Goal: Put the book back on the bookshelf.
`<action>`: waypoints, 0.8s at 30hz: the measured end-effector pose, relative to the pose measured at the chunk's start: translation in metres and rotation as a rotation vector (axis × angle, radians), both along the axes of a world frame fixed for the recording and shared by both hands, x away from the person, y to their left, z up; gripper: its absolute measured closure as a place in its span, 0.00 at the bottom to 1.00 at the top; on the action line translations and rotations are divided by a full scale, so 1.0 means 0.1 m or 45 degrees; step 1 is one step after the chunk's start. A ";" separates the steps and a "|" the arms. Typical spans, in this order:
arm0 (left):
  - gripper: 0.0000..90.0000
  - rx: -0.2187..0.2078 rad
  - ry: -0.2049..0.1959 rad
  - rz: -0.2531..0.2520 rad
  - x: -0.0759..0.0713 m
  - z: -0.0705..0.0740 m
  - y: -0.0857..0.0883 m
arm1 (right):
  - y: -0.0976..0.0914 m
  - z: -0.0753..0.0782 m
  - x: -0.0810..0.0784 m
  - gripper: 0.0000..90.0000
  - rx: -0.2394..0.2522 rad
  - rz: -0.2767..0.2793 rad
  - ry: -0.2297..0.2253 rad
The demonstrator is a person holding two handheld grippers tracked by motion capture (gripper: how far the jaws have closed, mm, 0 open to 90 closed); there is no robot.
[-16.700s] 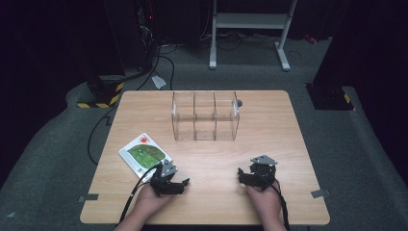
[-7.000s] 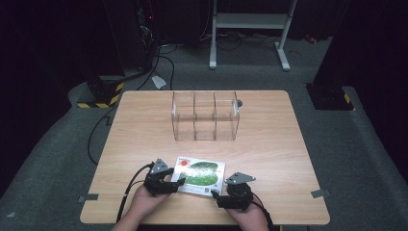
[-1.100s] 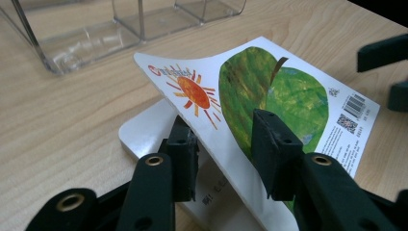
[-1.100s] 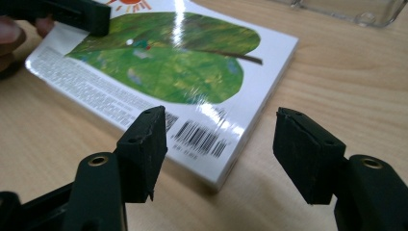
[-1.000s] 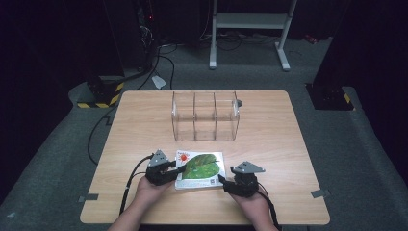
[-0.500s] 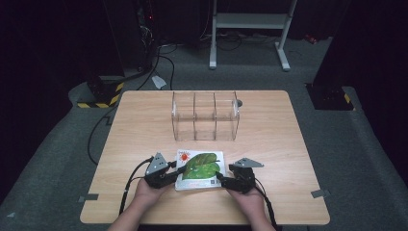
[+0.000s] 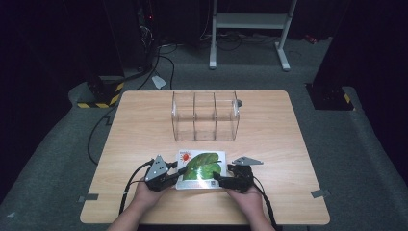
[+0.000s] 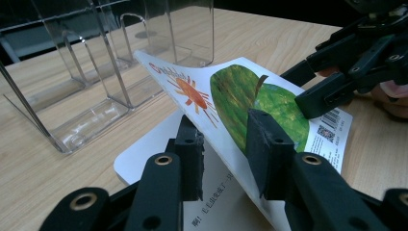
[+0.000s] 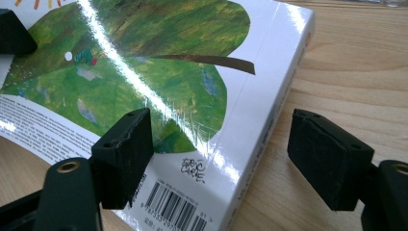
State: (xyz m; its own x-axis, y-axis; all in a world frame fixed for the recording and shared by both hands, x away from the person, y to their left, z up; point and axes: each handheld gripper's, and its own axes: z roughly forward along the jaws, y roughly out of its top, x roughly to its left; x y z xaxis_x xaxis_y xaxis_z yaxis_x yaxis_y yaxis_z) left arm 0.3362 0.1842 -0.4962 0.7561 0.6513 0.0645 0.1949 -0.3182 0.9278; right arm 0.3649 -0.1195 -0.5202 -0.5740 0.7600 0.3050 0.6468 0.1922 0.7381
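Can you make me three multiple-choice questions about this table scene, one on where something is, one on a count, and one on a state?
1. Where does the clear organizer stand relative to the book?
A. farther from the person
B. nearer the person
C. on top of it

2. How many compartments does the clear organizer have?
A. two
B. three
C. five

3. What is the left gripper doing to the book's cover?
A. hovering away from it
B. pinching it and lifting it off the pages
C. pressing it flat

Answers:
1 A, it sits behind the book in the high view.
2 B, two dividers make three bays.
3 B, its jaws clamp the raised cover, while the right gripper has just been opening around the spine.
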 end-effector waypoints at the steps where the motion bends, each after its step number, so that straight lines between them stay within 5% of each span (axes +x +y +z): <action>1: 0.75 0.001 -0.009 -0.003 0.00 0.00 0.00 | 0.00 0.00 0.01 0.26 0.007 0.004 -0.003; 16: 0.76 -0.010 0.010 0.017 -0.02 -0.03 0.00 | 0.03 -0.02 0.10 0.28 0.087 0.012 0.060; 24: 0.77 -0.039 0.105 0.024 0.01 -0.05 0.02 | 0.02 0.02 0.07 0.35 0.058 -0.009 0.025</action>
State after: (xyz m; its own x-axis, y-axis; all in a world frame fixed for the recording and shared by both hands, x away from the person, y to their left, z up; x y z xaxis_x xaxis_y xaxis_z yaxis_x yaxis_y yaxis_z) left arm 0.3376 0.1867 -0.5013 0.7454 0.6663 -0.0171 0.2765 -0.2857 0.9176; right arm 0.3714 -0.1171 -0.5186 -0.5621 0.7493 0.3502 0.6624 0.1543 0.7331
